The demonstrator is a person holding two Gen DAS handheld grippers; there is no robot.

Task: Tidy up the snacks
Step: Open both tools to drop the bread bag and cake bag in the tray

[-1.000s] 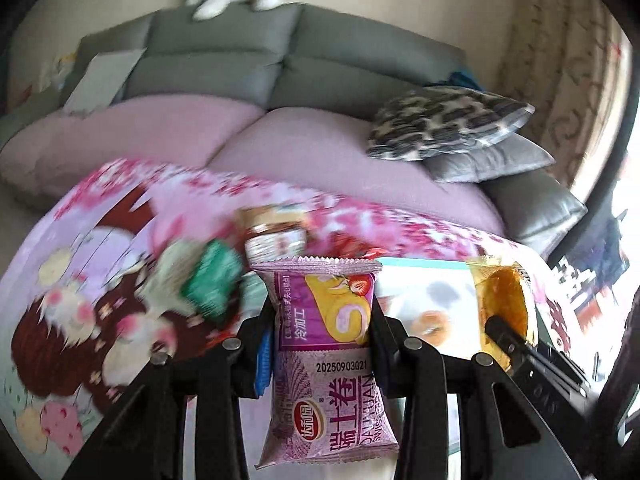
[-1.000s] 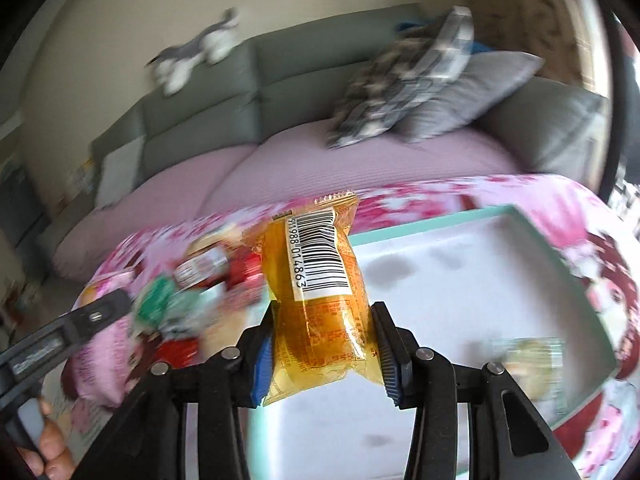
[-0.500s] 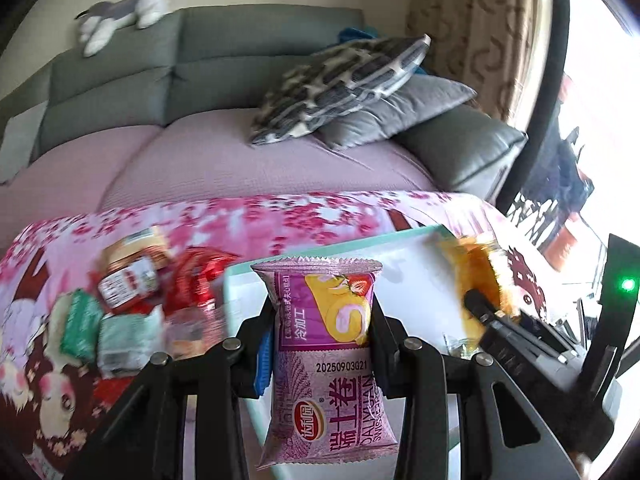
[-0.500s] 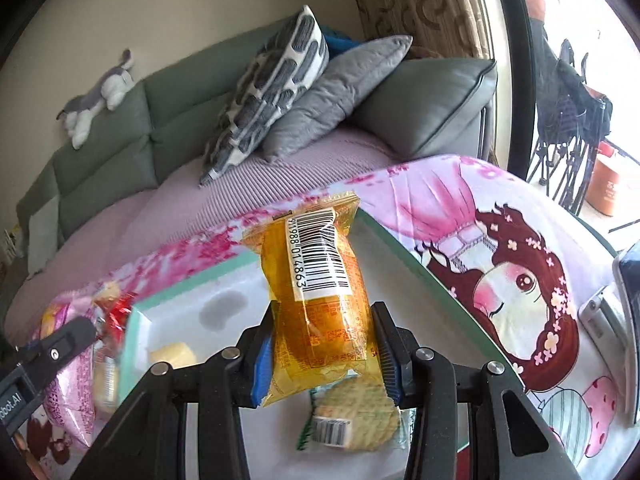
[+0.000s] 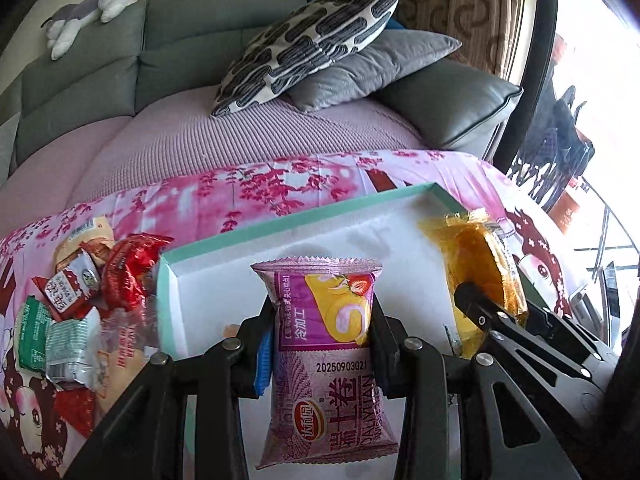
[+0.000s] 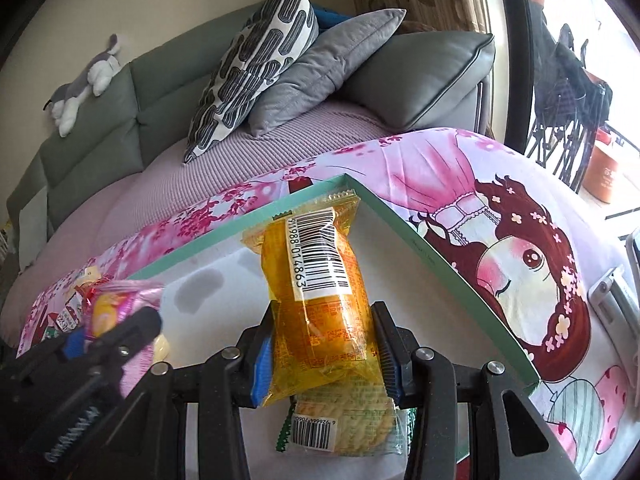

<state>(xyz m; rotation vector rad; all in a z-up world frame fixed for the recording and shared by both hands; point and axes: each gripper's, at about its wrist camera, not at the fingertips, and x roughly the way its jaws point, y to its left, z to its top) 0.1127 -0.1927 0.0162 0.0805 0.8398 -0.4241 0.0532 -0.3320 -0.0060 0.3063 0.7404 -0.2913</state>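
Note:
My left gripper is shut on a purple swiss-roll packet, held upright above the white tray with a teal rim. To its right the right gripper holds an orange packet over the same tray. In the right wrist view my right gripper is shut on that orange packet, barcode side up, above the tray. Under it a pale cracker packet lies in the tray. The left gripper with the purple packet shows at the left.
A heap of loose snack packets lies on the pink printed cloth left of the tray. Behind stands a grey sofa with cushions. A window and balcony rail are at the right.
Both grippers have swung right from the snack heap to above the tray, each still holding its packet. They have also sunk closer to the tray.

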